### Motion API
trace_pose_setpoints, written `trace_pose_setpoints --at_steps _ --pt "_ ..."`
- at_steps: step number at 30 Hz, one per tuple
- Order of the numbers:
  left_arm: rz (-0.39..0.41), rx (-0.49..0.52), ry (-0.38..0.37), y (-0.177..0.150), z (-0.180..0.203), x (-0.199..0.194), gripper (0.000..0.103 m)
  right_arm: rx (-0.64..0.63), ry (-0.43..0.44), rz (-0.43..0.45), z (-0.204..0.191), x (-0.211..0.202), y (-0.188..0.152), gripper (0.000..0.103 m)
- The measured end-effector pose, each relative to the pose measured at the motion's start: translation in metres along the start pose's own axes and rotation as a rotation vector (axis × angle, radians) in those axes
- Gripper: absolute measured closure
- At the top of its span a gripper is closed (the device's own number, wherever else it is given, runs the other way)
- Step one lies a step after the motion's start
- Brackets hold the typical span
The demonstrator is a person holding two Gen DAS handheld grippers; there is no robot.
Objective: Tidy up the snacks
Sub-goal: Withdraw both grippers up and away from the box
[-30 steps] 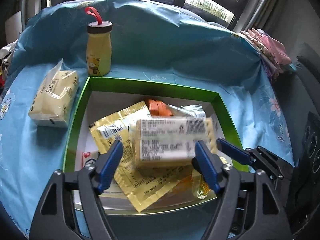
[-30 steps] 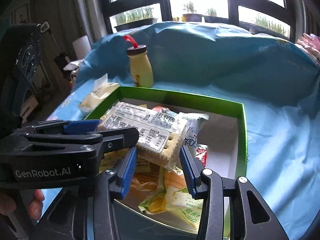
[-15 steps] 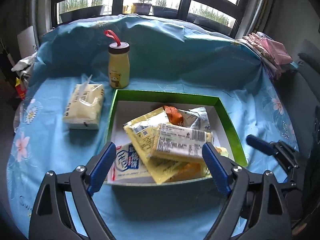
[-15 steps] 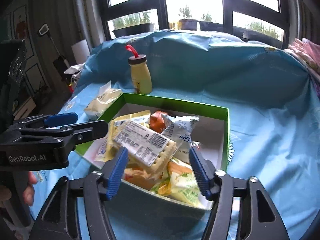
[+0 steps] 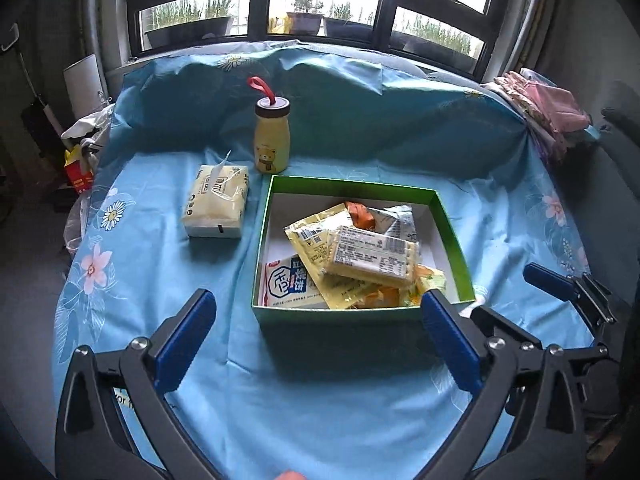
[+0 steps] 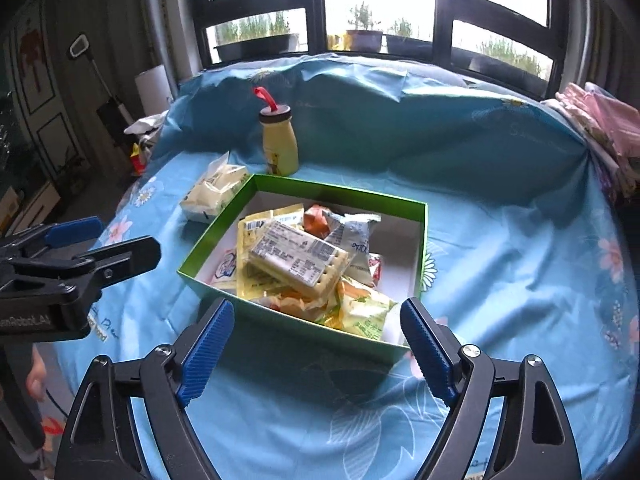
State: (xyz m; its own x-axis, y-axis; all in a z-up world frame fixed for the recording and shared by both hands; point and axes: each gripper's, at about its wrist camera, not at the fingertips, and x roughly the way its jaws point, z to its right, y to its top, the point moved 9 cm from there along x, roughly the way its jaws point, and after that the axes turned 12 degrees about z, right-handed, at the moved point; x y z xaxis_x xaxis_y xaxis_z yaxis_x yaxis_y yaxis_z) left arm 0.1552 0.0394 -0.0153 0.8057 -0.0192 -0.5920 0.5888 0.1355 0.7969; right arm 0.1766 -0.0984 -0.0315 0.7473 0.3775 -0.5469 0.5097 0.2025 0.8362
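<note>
A green box (image 5: 352,182) with a white inside sits on the blue floral cloth and holds several snack packets. On top of the pile lies a clear packet of crackers (image 5: 372,256) with a barcode label, also seen from the right wrist as the cracker packet (image 6: 298,258) in the box (image 6: 340,194). My left gripper (image 5: 316,300) hangs in front of and above the box's near wall, its jaws opening wide with nothing between them. My right gripper (image 6: 316,307) is likewise drawn back from the box, jaws opening and empty.
A yellow bear bottle (image 5: 272,144) with a red loop stands behind the box, beside a tissue pack (image 5: 218,204). Folded pink cloth (image 5: 548,112) lies at the far right. A red carton (image 5: 78,172) sits off the left edge. Windows run behind.
The cracker packet that sat between both grippers' fingers now lies on the pile in the box. Both grippers have opened wide and drawn back and up, away from the box.
</note>
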Motion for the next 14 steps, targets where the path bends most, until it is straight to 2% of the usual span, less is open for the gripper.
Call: trace_pose_setpoints --at_steps 10,14 --pt "0.022 -0.013 -0.03 0.007 0.006 -0.023 0.001 -0.011 -0.004 0.026 -0.006 -0.02 0.012 0.018" --pt "0.041 -0.011 -0.012 0.009 0.005 -0.024 0.001 -0.009 -0.005 0.028 -0.007 -0.022 0.013 0.017"
